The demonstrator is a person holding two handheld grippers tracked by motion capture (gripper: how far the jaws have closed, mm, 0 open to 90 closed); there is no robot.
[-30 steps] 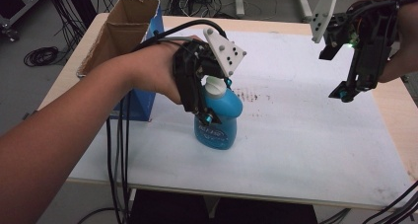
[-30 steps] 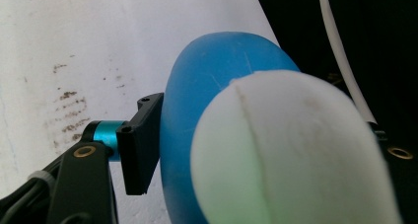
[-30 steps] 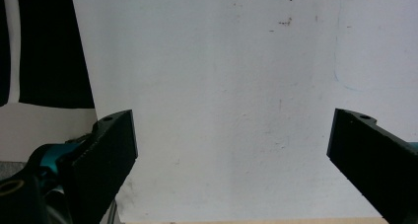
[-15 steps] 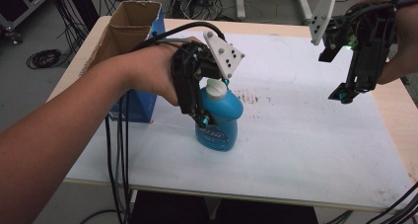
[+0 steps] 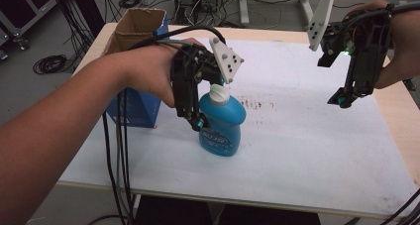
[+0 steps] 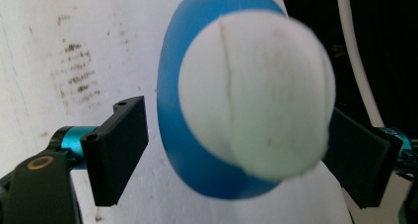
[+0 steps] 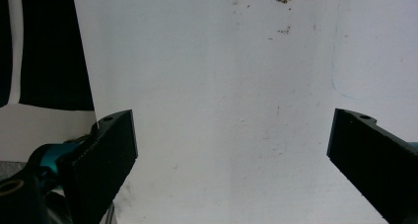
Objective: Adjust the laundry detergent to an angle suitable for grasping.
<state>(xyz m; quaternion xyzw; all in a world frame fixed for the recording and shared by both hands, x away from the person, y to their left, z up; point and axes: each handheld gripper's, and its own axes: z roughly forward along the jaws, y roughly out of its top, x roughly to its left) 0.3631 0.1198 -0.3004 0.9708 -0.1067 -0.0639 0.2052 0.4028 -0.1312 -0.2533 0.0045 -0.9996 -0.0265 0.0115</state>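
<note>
White table (image 5: pixel 307 150): left gripper (image 5: pixel 197 122) opening around upright bottle (image 5: pixel 223 123) (blue).

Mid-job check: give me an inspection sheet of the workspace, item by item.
Surface: white table, dark smudges near the middle.
Job's things: blue bottle upright, white cap on.
Clutter: open cardboard box at the far left corner, against a blue box.
Grippers: left gripper straddles the bottle, its jaws have just been opening, a gap shows at the left jaw; right gripper open over bare table, nothing between its jaws.
Cables: black cables hang off the table's near left edge.
Surroundings: cable coils and metal stands on the floor beyond.
</note>
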